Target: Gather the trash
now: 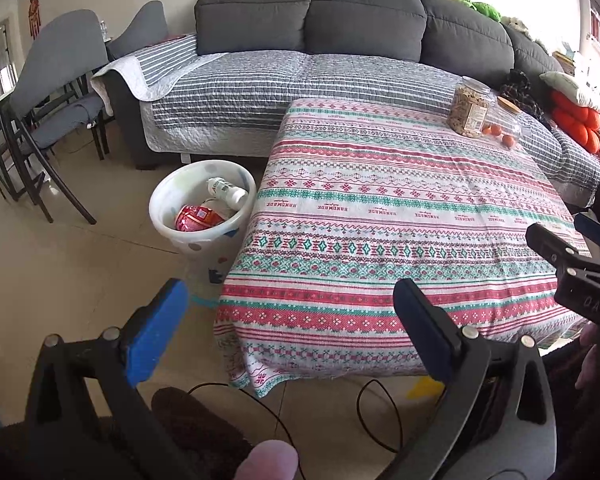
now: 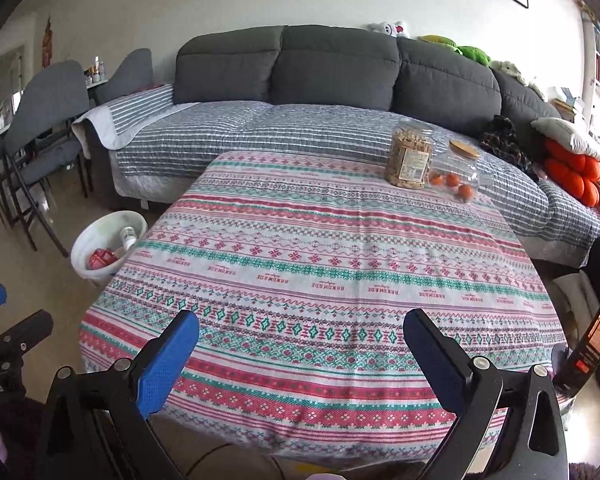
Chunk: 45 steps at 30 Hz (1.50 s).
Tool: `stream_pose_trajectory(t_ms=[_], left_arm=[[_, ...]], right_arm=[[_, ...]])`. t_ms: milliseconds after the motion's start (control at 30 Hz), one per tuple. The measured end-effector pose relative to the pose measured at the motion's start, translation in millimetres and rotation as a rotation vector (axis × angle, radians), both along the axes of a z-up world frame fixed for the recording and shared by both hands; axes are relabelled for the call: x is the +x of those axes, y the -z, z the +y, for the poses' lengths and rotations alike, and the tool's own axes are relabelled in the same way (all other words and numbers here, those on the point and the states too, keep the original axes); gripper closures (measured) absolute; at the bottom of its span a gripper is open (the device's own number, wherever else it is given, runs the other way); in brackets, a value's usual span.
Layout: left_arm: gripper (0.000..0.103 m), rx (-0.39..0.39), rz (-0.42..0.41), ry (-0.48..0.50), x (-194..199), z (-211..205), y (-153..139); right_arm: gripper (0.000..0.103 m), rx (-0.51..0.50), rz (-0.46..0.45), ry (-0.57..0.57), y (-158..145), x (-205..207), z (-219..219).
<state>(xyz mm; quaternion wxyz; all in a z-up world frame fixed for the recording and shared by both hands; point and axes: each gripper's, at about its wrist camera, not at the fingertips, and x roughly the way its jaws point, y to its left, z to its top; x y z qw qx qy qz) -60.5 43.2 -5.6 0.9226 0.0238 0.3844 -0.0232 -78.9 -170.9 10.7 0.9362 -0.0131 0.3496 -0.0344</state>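
Both grippers, left (image 1: 288,332) and right (image 2: 300,356), spread wide and empty above the patterned table (image 2: 300,240); bottle (image 1: 227,192) and red wrapper (image 1: 198,217) binned (image 1: 162,196) beside it. Collection seemingly finished; next, perhaps checking for strays.

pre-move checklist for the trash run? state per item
1. Left claw open and holding nothing: ok.
2. Right claw open and holding nothing: ok.
3. Trash bin upright on the floor beside the table: ok.
4. Bin has room: ok, white bottle and red packet sit low inside.
5. Loose trash left on the tablecloth: cannot tell, only the snack jar and orange jar show.
6. Cable on the floor clear of the claws: ok.
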Motion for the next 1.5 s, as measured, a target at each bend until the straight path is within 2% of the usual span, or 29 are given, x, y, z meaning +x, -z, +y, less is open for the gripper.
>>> stream_pose_trajectory(t_ms=[1500], left_arm=[[0.001,-0.012,-0.014,-0.002,-1.9,0.1,-3.1]], right_arm=[[0.0,0.017,0.009,-0.003,2.8,-0.9,4.0]])
